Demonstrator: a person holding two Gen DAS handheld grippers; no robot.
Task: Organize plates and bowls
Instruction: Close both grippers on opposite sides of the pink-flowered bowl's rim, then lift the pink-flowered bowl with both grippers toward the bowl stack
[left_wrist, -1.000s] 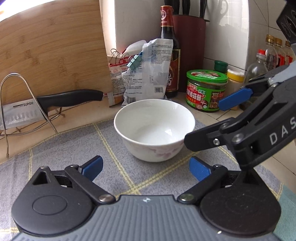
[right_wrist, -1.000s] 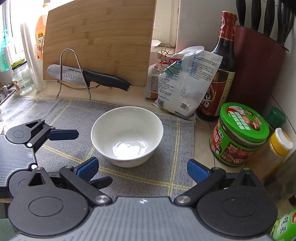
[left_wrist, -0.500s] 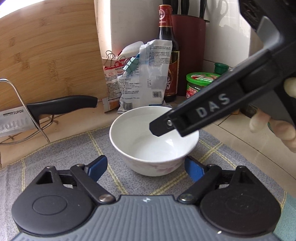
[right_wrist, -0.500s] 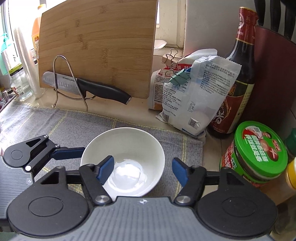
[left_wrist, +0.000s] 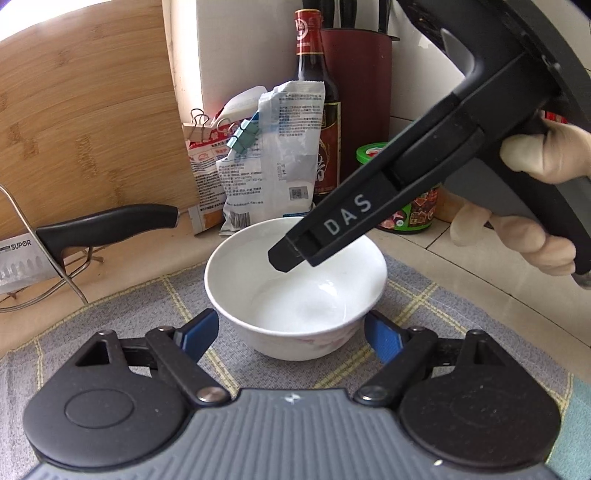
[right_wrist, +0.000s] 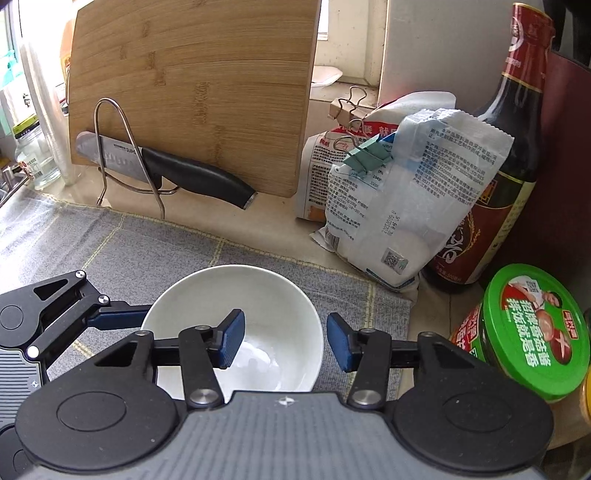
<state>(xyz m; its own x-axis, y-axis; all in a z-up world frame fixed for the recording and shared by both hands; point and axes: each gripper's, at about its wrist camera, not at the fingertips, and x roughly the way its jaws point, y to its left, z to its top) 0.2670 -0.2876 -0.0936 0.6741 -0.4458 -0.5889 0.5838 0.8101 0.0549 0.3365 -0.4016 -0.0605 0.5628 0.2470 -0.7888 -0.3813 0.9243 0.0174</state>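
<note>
On the grey mat (right_wrist: 258, 254) sits the white bowl (right_wrist: 258, 295). My right gripper (right_wrist: 284, 336) pinches its right rim, one pad inside, one outside. My left gripper (left_wrist: 291, 332) is closing around the bowl's base (pads flank it; contact unclear). Behind stand a knife (right_wrist: 192, 177) and bottle (right_wrist: 517, 155).

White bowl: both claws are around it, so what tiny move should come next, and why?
Probably let the left gripper finish closing on the white bowl before any lift. Its jaws are closing with the bowl between them, and the blue pads are not yet touching its sides. The right gripper seems clamped across the rim.
</note>
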